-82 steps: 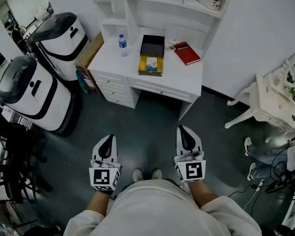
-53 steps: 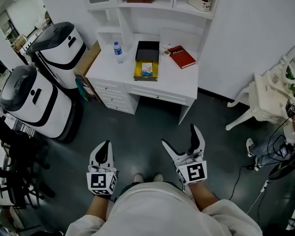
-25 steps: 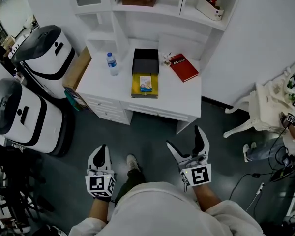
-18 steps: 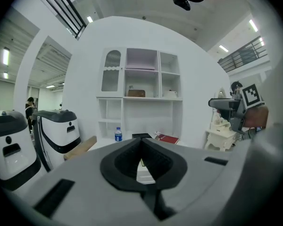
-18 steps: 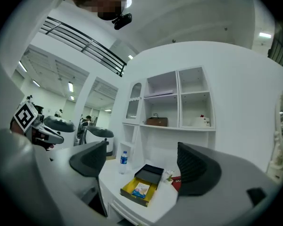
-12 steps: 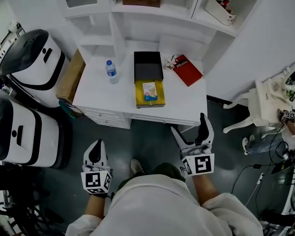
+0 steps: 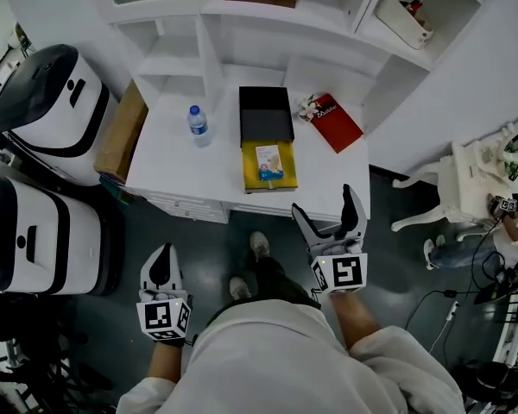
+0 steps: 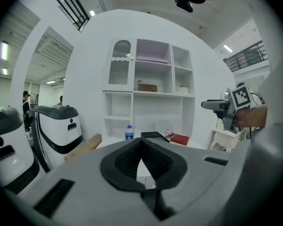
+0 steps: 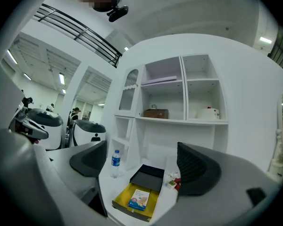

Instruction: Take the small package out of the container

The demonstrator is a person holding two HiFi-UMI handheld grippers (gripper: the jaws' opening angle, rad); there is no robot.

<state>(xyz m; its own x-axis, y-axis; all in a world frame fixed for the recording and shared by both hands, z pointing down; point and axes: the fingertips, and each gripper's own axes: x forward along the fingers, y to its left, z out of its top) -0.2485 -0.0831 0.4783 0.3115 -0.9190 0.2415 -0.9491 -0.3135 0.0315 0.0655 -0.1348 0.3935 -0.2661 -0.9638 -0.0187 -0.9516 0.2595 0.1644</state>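
On desk (image 7: 181,166), small package (image 7: 268,161) in container (image 7: 287,178), print illegible

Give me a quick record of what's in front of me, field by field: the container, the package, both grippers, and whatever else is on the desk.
container: yellow tray, open, on the white desk; black lid behind it
package: small package, flat inside the tray
right gripper: jaws apart, empty, near the desk front, short of the tray
left gripper: jaws together, empty, low beside the person
also on desk: water bottle left of the tray; red book to its right
task: package not yet taken out
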